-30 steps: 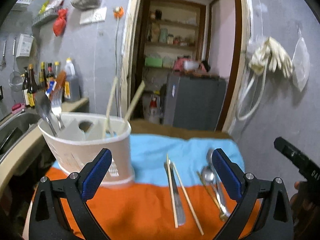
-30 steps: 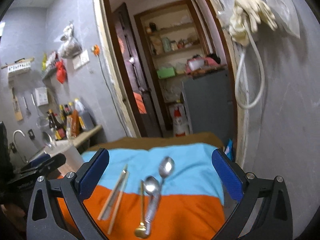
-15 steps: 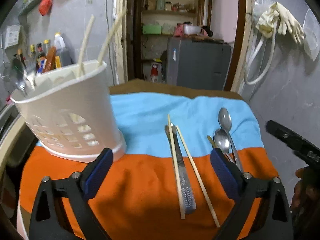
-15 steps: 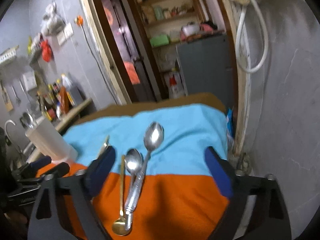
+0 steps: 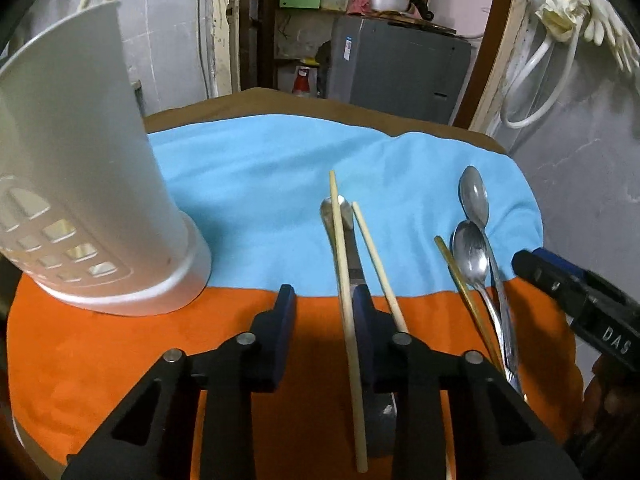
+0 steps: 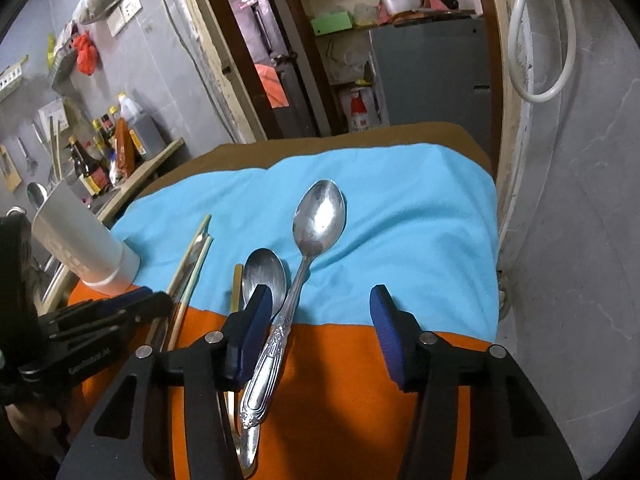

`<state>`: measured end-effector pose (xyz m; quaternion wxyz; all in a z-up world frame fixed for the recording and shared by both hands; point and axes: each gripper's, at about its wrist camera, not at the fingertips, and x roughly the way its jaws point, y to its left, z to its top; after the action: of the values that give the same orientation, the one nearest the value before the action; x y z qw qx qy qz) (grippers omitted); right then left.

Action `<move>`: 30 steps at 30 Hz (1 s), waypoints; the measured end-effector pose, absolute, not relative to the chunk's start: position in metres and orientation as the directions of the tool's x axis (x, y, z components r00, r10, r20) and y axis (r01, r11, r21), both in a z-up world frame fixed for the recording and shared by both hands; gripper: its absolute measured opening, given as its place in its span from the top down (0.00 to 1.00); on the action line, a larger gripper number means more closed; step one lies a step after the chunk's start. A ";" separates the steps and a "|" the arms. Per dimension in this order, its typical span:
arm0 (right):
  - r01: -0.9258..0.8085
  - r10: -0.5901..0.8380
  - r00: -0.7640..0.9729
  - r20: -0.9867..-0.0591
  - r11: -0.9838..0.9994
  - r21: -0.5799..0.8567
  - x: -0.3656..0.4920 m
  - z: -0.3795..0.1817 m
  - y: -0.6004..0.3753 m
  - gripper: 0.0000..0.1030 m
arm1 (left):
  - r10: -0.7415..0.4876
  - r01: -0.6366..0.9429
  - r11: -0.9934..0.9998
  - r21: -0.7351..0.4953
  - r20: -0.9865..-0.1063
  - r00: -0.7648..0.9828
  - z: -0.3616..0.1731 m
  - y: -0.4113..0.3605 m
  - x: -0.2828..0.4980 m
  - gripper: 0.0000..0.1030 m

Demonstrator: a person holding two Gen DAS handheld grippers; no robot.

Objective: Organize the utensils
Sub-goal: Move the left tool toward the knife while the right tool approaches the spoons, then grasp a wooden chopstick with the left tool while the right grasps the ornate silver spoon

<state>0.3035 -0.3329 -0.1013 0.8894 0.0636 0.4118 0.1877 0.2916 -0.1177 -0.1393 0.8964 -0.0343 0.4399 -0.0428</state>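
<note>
Now left gripper [image 5: 325,322] is low over the cloth [image 5: 260,184], jaws half spread around one chopstick [image 5: 345,264], not pinching it; a knife [image 5: 357,270] lies under it, second chopstick [image 5: 379,268] just beside. Right gripper [image 6: 318,330] has jaws spread wide, left finger [image 6: 250,334] beside the big spoon [image 6: 308,256]. Small spoon [image 6: 264,276] and gold spoon [image 6: 237,290] lie alongside. White holder [image 5: 80,200] stands on the left.
</note>
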 end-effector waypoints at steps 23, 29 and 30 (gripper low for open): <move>-0.334 0.237 0.537 -0.809 0.941 0.054 0.317 -0.110 -0.300 0.69 | -0.073 0.001 0.996 -0.085 -0.856 0.512 -0.139 -0.118 0.291 0.96; -0.332 0.209 0.529 -0.823 0.943 0.026 0.317 -0.110 -0.302 0.83 | -0.070 0.003 0.997 -0.079 -0.872 0.485 -0.136 -0.118 0.303 0.96; -0.337 0.199 0.528 -0.826 0.942 0.012 0.319 -0.110 -0.300 0.83 | -0.072 0.001 0.997 -0.082 -0.873 0.482 -0.135 -0.117 0.304 0.96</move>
<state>0.3194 -0.2998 -0.1097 0.8709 -0.0745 0.4608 0.1539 0.3042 -0.1170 -0.1354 0.8602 -0.0353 0.5083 -0.0212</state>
